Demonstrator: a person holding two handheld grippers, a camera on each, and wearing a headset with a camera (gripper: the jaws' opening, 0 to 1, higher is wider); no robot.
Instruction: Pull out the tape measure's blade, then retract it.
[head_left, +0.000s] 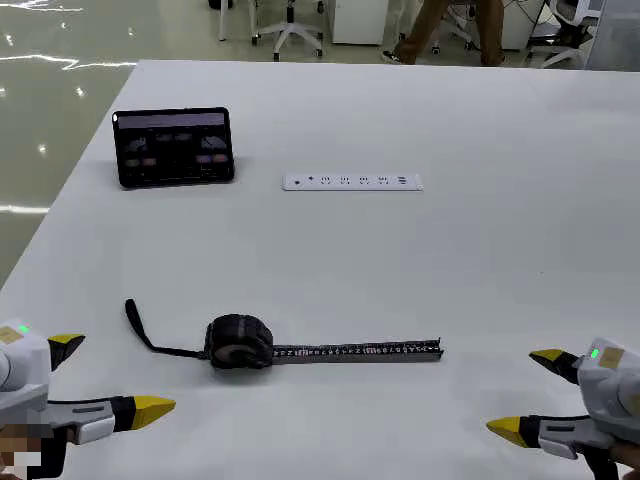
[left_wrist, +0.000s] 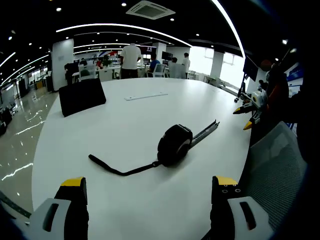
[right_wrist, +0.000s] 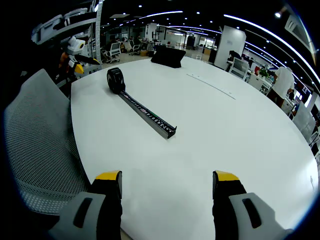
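White table (head_left: 450, 260) bears the tape measure (head_left: 240, 342), blade (head_left: 360, 350) out, between left tongs (head_left: 108, 377) and right tongs (head_left: 525, 392), both gaping.

The desk (head_left: 400, 260) is plain white. The tape measure (head_left: 240, 342) has a black case and a black strap (head_left: 140, 328). Its blade (head_left: 357, 350) is dark with fine pale markings, perhaps touched with green. The left gripper (head_left: 110, 375) and right gripper (head_left: 522, 391) are white-grey with yellow tips. The tablet (head_left: 174, 147) is black, the power strip (head_left: 352, 182) white with dark dots
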